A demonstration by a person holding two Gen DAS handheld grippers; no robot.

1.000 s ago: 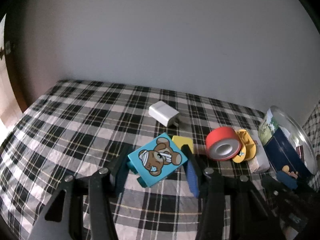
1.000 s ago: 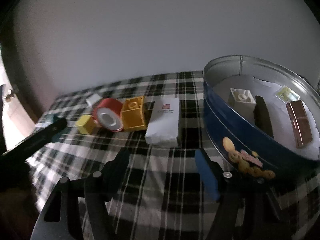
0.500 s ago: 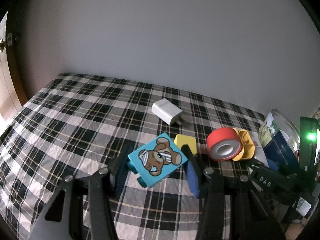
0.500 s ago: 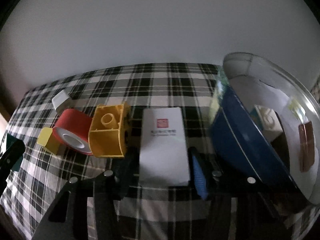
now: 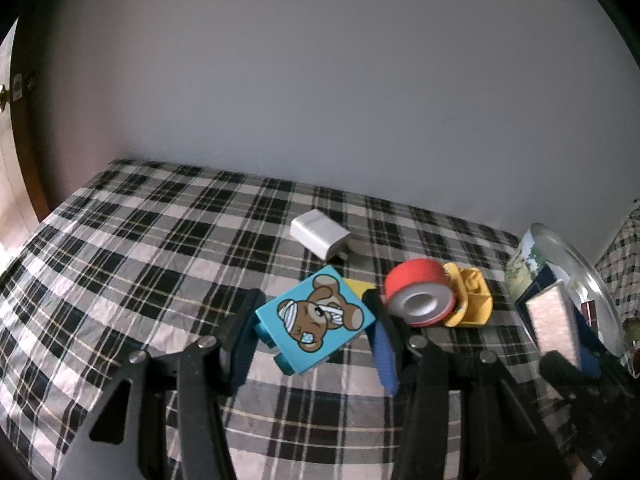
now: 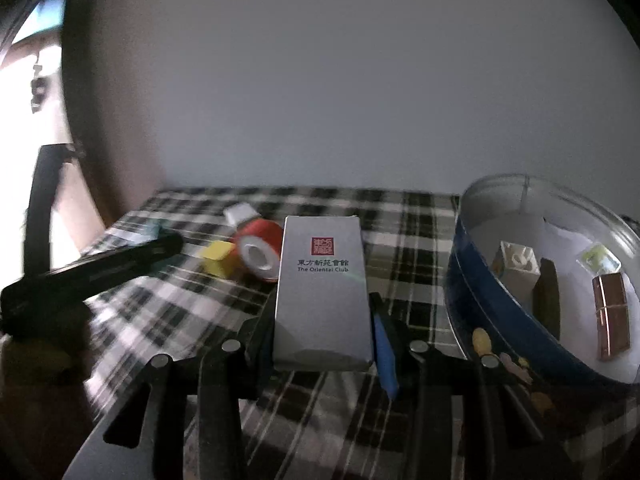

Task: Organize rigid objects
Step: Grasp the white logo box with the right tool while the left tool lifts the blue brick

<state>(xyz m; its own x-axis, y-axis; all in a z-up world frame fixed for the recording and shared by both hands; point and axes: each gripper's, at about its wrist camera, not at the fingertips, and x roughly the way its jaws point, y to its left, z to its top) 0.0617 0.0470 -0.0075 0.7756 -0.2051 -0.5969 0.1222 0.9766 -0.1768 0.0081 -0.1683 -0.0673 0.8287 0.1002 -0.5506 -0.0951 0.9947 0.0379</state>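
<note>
The left gripper (image 5: 314, 334) was found clamped on the bear block (image 5: 316, 323), held tilted above the plaid cloth (image 5: 140, 248), just beside the red tape (image 5: 420, 298). The right gripper (image 6: 324, 336) was closed on the white box (image 6: 323, 292), raised beside the blue tin (image 6: 508, 320)
</note>
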